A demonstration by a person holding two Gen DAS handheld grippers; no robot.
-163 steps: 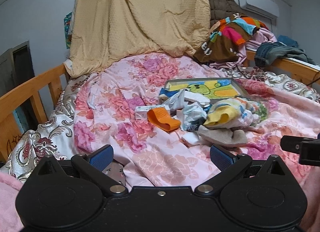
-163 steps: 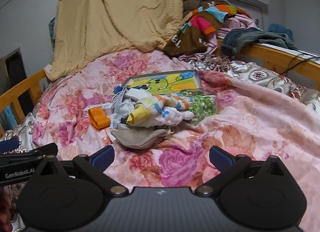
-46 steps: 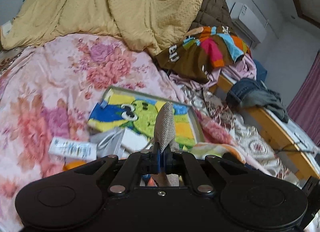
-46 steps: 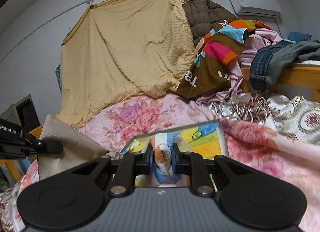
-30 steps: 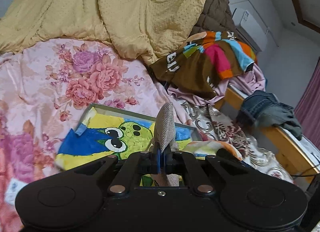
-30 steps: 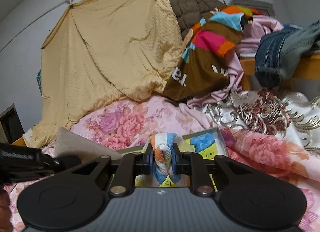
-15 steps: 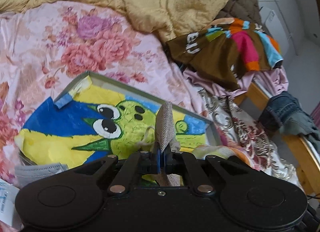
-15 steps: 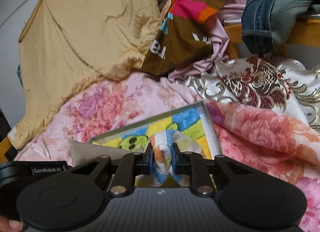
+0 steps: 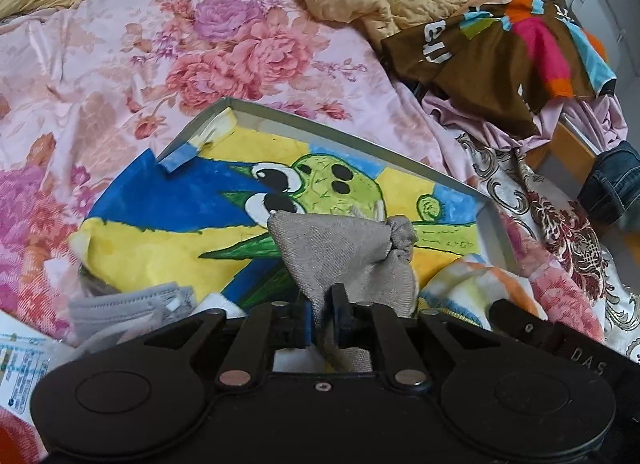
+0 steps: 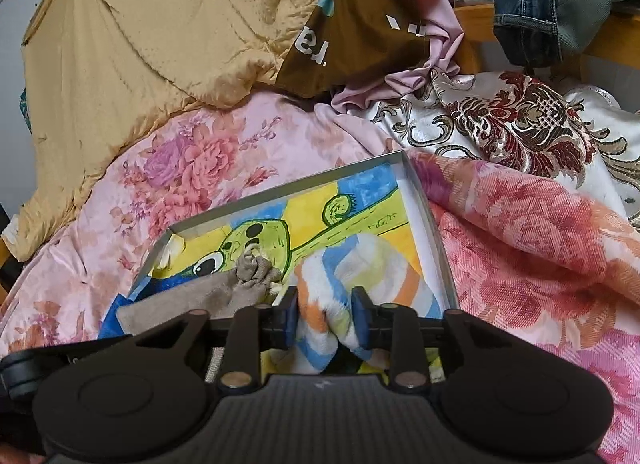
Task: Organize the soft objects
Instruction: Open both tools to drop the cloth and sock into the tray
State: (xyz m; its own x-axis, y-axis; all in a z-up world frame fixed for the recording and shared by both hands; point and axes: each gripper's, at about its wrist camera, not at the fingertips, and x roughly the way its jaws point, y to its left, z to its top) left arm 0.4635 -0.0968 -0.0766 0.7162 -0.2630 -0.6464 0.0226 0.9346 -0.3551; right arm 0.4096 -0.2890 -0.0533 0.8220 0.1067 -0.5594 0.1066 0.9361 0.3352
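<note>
Through the left wrist view, the left gripper (image 9: 322, 314) is letting its fingers part around a grey cloth pouch (image 9: 344, 252). A fold of the fabric is still lying between the blue pads, but the bulk of the pouch is now slumping ahead of the fingers onto the painted tray (image 9: 494, 224) — half a second ago it was standing upright, pinched tight. To the right of the fingers, a striped soft toy (image 9: 472, 284) is resting in the tray's near corner.

Through the right wrist view, the right gripper (image 10: 325, 318) is likewise opening; the striped soft toy (image 10: 360, 268) is sitting between the widening fingers and spreading out on the tray (image 10: 420, 200), where a moment earlier it was squeezed narrow. The grey pouch (image 10: 224, 288) is lying just left of these fingers, on the same tray, on the floral bed cover (image 10: 192, 168).

Both soft things appear to be delivered together — the drop-off looks nearly finished.
</note>
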